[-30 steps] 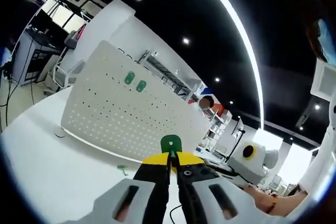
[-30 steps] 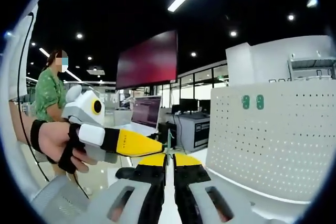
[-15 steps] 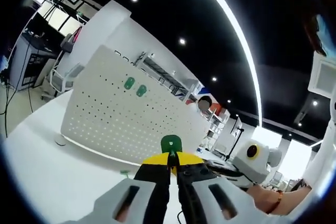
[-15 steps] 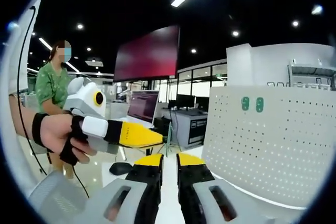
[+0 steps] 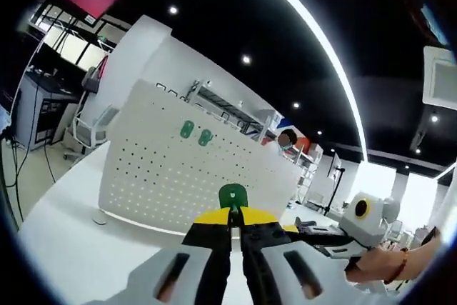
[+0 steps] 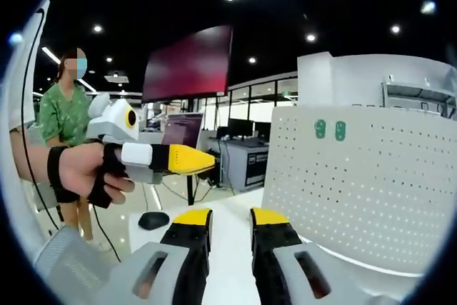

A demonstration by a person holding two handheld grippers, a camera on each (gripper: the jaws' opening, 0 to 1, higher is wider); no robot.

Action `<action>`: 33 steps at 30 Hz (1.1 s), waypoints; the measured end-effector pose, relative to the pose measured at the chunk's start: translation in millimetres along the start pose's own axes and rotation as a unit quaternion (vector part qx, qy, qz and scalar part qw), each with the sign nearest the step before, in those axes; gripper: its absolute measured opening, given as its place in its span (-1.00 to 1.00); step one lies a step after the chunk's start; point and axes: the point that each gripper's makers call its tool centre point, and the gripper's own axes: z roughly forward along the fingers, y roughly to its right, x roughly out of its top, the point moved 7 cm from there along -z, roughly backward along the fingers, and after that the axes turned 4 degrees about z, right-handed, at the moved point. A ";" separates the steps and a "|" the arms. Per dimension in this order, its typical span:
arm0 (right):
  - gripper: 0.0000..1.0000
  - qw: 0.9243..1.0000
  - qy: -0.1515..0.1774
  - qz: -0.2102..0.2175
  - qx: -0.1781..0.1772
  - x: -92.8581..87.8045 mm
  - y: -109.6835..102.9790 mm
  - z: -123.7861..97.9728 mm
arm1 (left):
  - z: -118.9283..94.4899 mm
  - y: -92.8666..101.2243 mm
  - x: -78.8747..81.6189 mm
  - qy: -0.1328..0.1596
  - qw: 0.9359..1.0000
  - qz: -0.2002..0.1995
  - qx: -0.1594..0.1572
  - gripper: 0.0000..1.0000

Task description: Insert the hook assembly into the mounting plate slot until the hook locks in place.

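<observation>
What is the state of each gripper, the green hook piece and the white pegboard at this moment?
Left gripper: shut on the green hook piece, raised in front of the pegboard.
Right gripper: open, nothing between its fingers.
Pegboard: upright on the white table, two green pieces already mounted near its top.
Green hook piece: held, not yet touching the pegboard.

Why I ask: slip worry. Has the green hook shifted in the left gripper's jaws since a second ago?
No. The green hook stays pinched, unshifted, at the left gripper tips.
</observation>
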 end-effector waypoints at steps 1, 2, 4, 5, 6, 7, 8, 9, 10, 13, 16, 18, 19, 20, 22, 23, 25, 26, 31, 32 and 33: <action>-0.56 1.000 0.000 -0.001 -0.003 -0.3 1.0 -0.7 | 1.9 -1.7 1.7 0.002 1.000 0.003 0.001 -0.94; -0.54 1.000 -0.002 0.002 -0.007 -0.7 2.7 -2.0 | 3.4 -3.1 2.4 0.001 1.000 0.008 0.004 -0.94; -0.49 1.000 0.002 0.000 -0.012 0.2 4.9 -4.2 | 6.0 -6.1 3.9 -0.002 1.000 0.020 0.010 -0.94; -0.47 1.000 0.002 0.000 -0.014 0.4 5.8 -4.8 | 7.3 -7.0 4.9 0.000 1.000 0.020 0.012 -0.94; -0.45 1.000 0.001 0.002 -0.019 0.3 7.6 -5.5 | 9.0 -8.1 6.4 0.003 1.000 0.023 0.012 -0.94; -0.44 1.000 -0.001 0.002 -0.021 0.2 8.2 -5.7 | 10.1 -9.1 7.4 0.007 1.000 0.022 0.013 -0.94; -0.43 1.000 -0.003 -0.003 -0.025 -0.2 9.9 -6.5 | 12.3 -10.3 8.9 0.008 0.999 0.027 0.016 -0.94; -0.39 1.000 -0.001 -0.004 -0.028 -0.1 10.9 -6.9 | 13.3 -11.9 9.3 0.002 0.999 0.037 0.020 -0.94; -0.35 1.000 0.000 -0.001 -0.031 -0.8 12.4 -7.3 | 14.2 -14.8 10.4 -0.011 0.998 0.061 0.027 -0.94; -0.29 0.999 -0.009 0.005 -0.041 -5.3 16.1 -8.2 | 18.6 -16.1 16.1 -0.007 0.997 0.071 0.026 -0.94; -0.29 0.999 -0.011 0.003 -0.043 -6.9 16.0 -11.0 | 24.7 -22.5 20.5 -0.008 0.996 0.086 0.034 -0.94; -0.28 0.999 -0.015 0.015 -0.050 -8.4 18.1 -13.0 | 27.4 -24.1 22.6 -0.008 0.995 0.094 0.037 -0.95; -0.27 0.998 -0.010 0.022 -0.051 -7.8 19.3 -13.9 | 29.0 -24.8 23.5 -0.008 0.994 0.098 0.038 -0.95; -0.26 0.998 -0.009 0.016 -0.053 -7.8 19.9 -14.8 | 31.0 -27.4 25.4 -0.007 0.993 0.107 0.050 -0.95; -0.24 0.998 -0.013 0.007 -0.061 -7.9 20.7 -16.5 | 34.8 -28.9 28.8 -0.004 0.991 0.122 0.057 -0.95; -0.23 0.998 -0.013 0.002 -0.061 -7.5 21.2 -17.2 | 36.7 -29.9 29.9 -0.002 0.991 0.121 0.059 -0.94; -0.21 0.998 -0.011 0.009 -0.067 -7.3 25.1 -18.9 | 41.6 -32.8 32.2 0.000 0.991 0.119 0.060 -0.94; -0.21 0.998 -0.012 0.006 -0.067 -7.3 25.6 -19.4 | 44.2 -34.8 33.1 0.000 0.990 0.122 0.066 -0.94; -0.20 0.997 -0.013 0.006 -0.076 -7.4 29.2 -24.2 | 53.4 -39.6 35.3 0.002 0.988 0.131 0.077 -0.94; -0.20 0.997 -0.012 0.006 -0.076 -7.6 29.4 -24.9 | 55.5 -39.8 36.8 0.007 0.988 0.134 0.078 -0.95; -0.20 0.997 -0.013 0.009 -0.078 -8.0 30.2 -26.0 | 56.9 -41.0 38.1 0.010 0.988 0.131 0.082 -0.95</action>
